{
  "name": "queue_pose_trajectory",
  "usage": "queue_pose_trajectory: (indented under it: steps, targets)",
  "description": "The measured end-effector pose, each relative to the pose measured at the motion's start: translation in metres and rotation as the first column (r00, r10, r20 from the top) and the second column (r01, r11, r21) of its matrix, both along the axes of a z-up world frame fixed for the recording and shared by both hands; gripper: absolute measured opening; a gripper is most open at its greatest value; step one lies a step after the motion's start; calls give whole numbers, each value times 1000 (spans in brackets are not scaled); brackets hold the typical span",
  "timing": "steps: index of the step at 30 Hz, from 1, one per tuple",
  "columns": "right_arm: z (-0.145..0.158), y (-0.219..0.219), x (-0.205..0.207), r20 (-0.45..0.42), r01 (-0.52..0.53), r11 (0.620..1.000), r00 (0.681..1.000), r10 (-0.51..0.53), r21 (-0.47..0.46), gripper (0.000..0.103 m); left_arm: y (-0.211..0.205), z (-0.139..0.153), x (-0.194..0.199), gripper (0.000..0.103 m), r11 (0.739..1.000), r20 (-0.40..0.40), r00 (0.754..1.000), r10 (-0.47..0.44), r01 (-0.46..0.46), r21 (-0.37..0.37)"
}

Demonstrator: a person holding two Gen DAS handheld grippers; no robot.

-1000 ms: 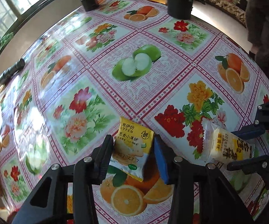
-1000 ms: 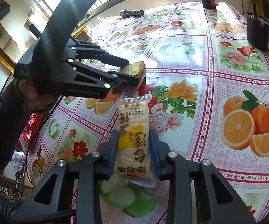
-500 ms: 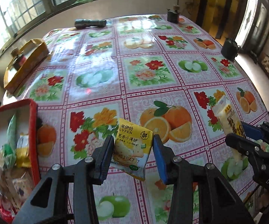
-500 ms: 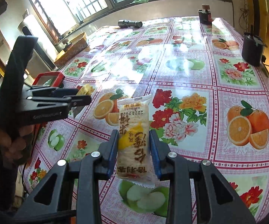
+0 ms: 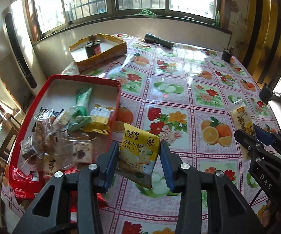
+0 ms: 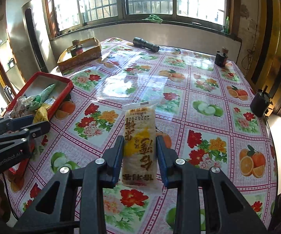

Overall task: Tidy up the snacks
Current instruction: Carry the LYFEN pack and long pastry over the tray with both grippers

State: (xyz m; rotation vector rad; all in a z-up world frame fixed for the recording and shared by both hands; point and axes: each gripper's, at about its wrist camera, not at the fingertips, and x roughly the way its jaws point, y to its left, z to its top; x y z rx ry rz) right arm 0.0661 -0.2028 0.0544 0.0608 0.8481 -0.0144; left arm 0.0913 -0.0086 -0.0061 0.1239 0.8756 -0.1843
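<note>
My left gripper (image 5: pixel 139 152) is shut on a yellow LYFEN cracker packet (image 5: pixel 138 152) and holds it above the table, just right of a red tray (image 5: pixel 62 78) filled with several snack packets. My right gripper (image 6: pixel 139 146) is shut on a long pale rice-cracker packet (image 6: pixel 139 148) held upright over the table. The right gripper also shows at the right of the left wrist view (image 5: pixel 251 136). The left gripper shows at the left of the right wrist view (image 6: pixel 39 125), beside the red tray (image 6: pixel 62 95).
A yellow box (image 5: pixel 99 48) with a small jar stands behind the red tray. A black flashlight (image 5: pixel 158 40) lies at the table's far edge. A dark jar (image 6: pixel 220 57) and a black cup (image 6: pixel 260 103) stand at the right side. A floral tablecloth (image 6: pixel 198 97) covers the table.
Both grippers have swung left toward the red tray, still holding their packets. The tray has come from the left edge to the near left of the left wrist view.
</note>
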Motion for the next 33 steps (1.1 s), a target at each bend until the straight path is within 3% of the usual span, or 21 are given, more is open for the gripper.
queue_pose_trajectory:
  steps: [33]
  targets:
    - [18, 121, 30, 18, -151, 969, 987, 158, -198, 35, 111, 11, -8, 42, 981, 35, 981, 190, -188, -50]
